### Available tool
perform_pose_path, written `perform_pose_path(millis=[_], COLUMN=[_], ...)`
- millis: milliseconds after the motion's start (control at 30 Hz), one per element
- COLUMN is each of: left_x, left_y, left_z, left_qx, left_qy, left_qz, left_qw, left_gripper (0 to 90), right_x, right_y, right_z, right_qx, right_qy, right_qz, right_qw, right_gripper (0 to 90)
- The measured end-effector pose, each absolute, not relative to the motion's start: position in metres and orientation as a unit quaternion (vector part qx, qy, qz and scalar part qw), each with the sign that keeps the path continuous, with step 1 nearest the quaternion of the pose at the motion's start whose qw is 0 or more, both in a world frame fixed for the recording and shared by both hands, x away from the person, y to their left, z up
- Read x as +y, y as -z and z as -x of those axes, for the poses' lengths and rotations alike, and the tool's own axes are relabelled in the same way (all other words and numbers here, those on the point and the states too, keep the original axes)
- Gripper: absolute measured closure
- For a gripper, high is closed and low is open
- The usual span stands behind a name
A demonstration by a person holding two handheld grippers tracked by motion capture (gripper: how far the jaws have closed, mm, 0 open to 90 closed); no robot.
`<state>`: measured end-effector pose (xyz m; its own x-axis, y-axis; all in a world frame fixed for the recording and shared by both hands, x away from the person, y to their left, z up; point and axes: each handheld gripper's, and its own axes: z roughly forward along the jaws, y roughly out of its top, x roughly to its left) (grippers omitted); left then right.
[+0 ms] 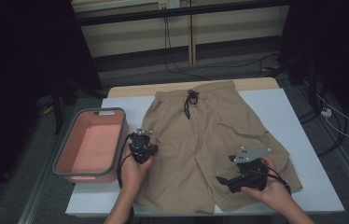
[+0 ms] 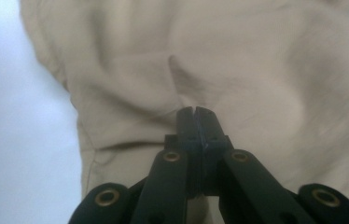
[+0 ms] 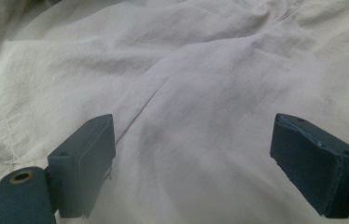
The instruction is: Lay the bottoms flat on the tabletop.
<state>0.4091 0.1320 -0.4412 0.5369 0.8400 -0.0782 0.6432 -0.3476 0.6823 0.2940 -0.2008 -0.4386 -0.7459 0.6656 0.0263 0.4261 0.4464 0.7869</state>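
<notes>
Tan shorts [image 1: 210, 140] flat under both grippers, left gripper [image 2: 194, 112] jaws pressed together, right gripper [image 3: 193, 154] jaws spread

The counter [image 1: 284, 112] has a pale blue-white top with a bare wooden strip along its far edge. Tan shorts [image 1: 210, 140] lie spread flat across its middle, waistband at the far edge, leg hems at the near edge. A grey-rimmed pink bin [image 1: 65, 154] sits against its left edge.
</notes>
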Motion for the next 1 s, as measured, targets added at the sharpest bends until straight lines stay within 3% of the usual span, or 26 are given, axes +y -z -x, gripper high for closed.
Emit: perform_pose_path(millis=[167, 367, 433, 467, 500, 733, 1000], left_x=[0.105, 0.110, 0.116, 0.119, 0.122, 0.151, 0.168], left_y=[0.433, 0.436, 0.433, 0.432, 0.430, 0.420, 0.434], left_z=[-0.402, -0.403, -0.402, -0.401, -0.400, -0.393, -0.385], left_qx=[0.424, 0.412, 0.403, 0.411, 0.416, 0.445, 0.456], left_qy=[-0.126, -0.129, -0.152, -0.150, -0.154, -0.157, -0.157], left_qz=[-0.816, -0.819, -0.819, -0.814, -0.810, -0.785, -0.792], left_qw=[0.372, 0.378, 0.378, 0.381, 0.384, 0.401, 0.376], left_gripper=[90.0, 88.5, 78.4, 64.4, 57.6, 28.9, 16.8], right_x=[-0.202, -0.201, -0.200, -0.200, -0.199, -0.195, -0.196], right_y=[0.439, 0.438, 0.439, 0.439, 0.439, 0.440, 0.440], right_z=[-0.294, -0.292, -0.293, -0.293, -0.293, -0.293, -0.292], right_qx=[0.838, 0.838, 0.839, 0.839, 0.839, 0.842, 0.842], right_qy=[-0.413, -0.413, -0.412, -0.412, -0.411, -0.410, -0.409], right_qz=[-0.326, -0.325, -0.325, -0.325, -0.324, -0.320, -0.322], right_qw=[0.145, 0.146, 0.146, 0.146, 0.145, 0.143, 0.144], right_gripper=[14.1, 14.1, 14.1, 14.1, 14.0, 14.0, 14.1])
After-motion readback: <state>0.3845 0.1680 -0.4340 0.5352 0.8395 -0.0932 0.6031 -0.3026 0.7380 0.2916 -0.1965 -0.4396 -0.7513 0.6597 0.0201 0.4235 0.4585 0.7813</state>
